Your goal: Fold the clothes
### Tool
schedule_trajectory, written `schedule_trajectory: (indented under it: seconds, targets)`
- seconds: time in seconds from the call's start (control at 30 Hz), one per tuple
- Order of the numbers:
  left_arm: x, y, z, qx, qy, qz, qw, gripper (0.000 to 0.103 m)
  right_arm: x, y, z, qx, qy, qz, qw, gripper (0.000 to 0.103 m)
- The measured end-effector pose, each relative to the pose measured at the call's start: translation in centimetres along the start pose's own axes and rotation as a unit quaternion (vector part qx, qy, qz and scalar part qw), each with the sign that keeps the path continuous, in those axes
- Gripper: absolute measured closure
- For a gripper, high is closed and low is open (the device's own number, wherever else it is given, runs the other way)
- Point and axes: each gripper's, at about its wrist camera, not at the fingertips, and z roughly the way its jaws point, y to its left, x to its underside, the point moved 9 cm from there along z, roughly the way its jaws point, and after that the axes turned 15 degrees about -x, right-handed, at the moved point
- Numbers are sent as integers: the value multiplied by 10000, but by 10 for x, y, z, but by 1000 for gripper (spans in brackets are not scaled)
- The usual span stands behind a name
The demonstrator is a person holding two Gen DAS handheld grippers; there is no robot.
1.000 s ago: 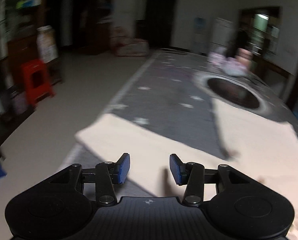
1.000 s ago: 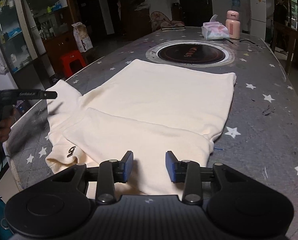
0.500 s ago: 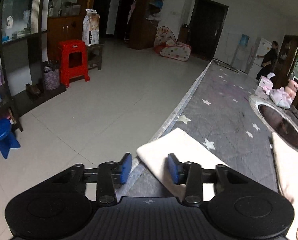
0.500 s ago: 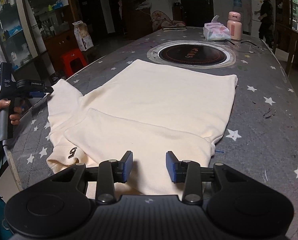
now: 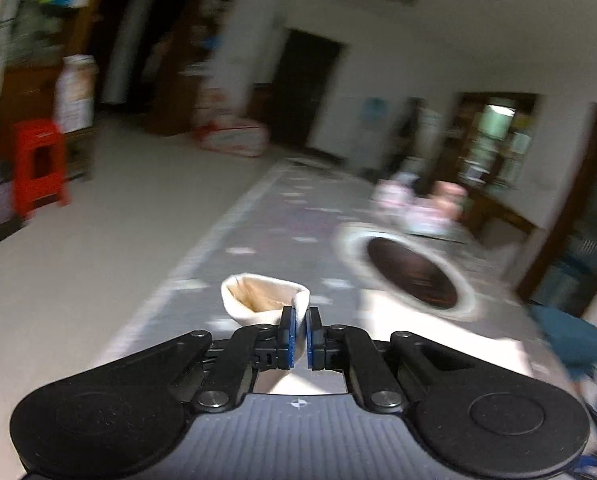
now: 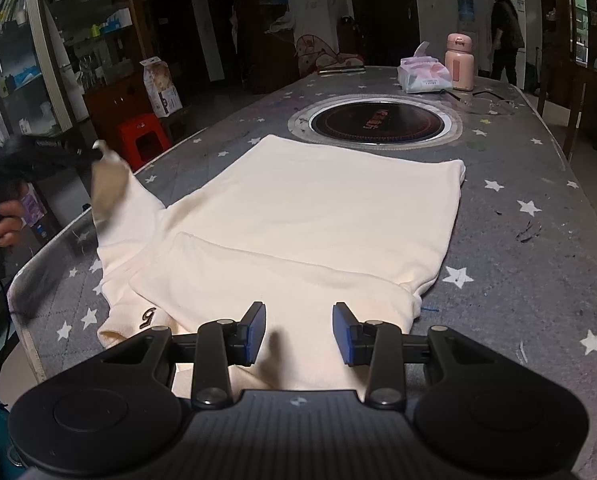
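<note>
A cream sweater (image 6: 318, 208) lies flat on the grey star-patterned table (image 6: 538, 264), with one sleeve folded across its near part. My left gripper (image 5: 301, 332) is shut on the cuff (image 5: 264, 300) of the other sleeve, whose open end stands up just past the pads. In the right wrist view that sleeve (image 6: 114, 184) rises off the table's left edge, hanging from the left gripper (image 6: 94, 155), which a hand (image 6: 6, 220) holds. My right gripper (image 6: 298, 330) hovers open over the sweater's near edge with nothing between its pads.
A round black hob (image 6: 376, 122) is set into the table beyond the sweater. A tissue pack (image 6: 424, 76) and a pink bottle (image 6: 460, 62) stand at the far end. A red stool (image 6: 142, 136) and shelves are on the left; a person (image 6: 504, 32) stands at the back.
My left gripper closed on the sleeve cuff at the table's left edge and lifted it off the table. The right gripper has kept still.
</note>
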Motion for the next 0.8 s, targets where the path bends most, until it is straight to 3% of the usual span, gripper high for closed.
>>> schedule_trajectory:
  seconds: [0.1, 0.23, 0.43, 0.53, 0.67, 0.8]
  targets:
    - [4, -49, -24, 739, 11, 304, 9968, 97, 0, 0, -4, -12, -76, 0, 10000, 66]
    - [23, -112, -52, 1715, 81, 706, 9826, 97, 2, -6, -13, 39, -171, 50, 9998, 66]
    - [70, -178, -68, 2608, 512, 1100, 9578, 97, 9, -20, -26, 172, -285, 237, 9992, 66]
    - [99, -199, -59, 2673, 860, 1428, 9491, 97, 12, -24, -31, 212, -312, 300, 9988, 66]
    - [128, -206, -60, 2951, 1347, 1676, 9310, 89, 12, -29, -36, 270, -365, 330, 9984, 66]
    - [128, -193, -61, 2808, 1268, 1880, 9326, 87, 8, -30, -38, 277, -427, 351, 9981, 66]
